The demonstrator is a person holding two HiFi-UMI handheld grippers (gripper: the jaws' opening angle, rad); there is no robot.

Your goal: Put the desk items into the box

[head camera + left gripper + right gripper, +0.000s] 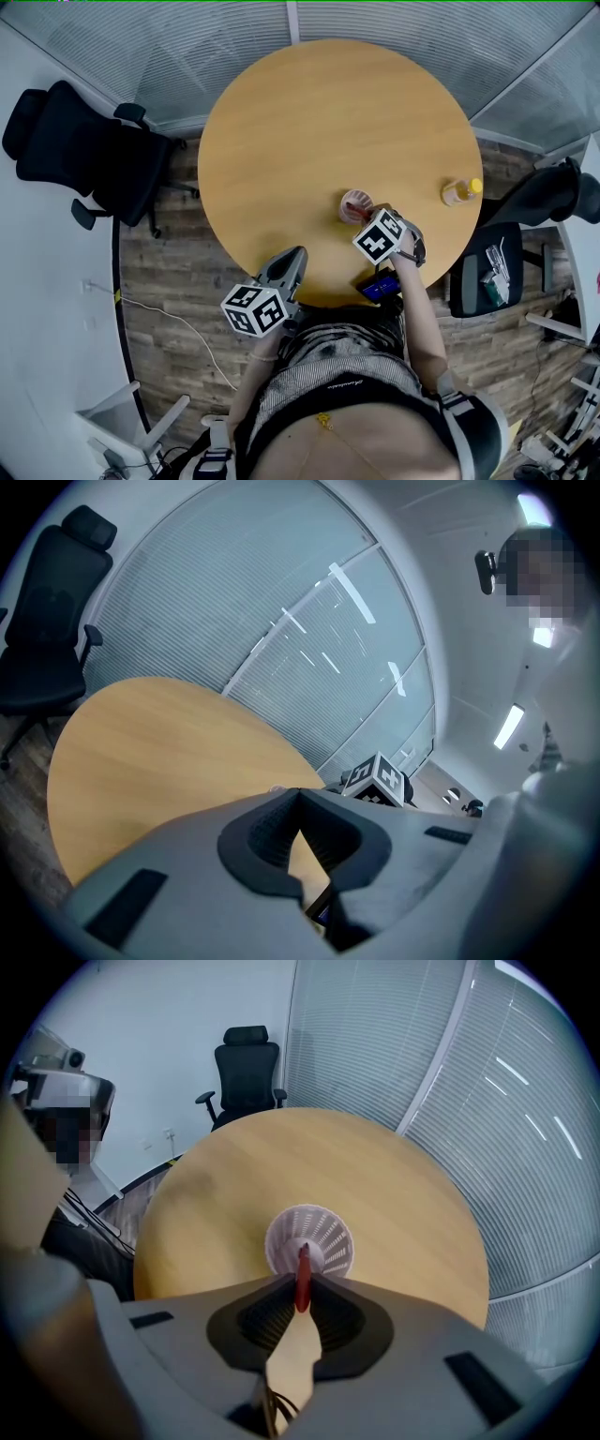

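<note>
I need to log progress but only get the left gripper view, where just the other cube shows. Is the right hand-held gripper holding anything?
Observer: Yes, the right hand-held gripper is shut on a thin red pen.
Operator: Where is it aimed?
Observer: At a white mesh cup standing on the round table.
Operator: Any other item outside my view?
Observer: A yellow-capped bottle near the table's right edge in the head view.

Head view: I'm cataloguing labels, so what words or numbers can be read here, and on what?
No text is legible.
Left marker cube, right marker cube: square patterns only, no words.
Bottle: nothing readable at this size.
Garment print: too small to read.
</note>
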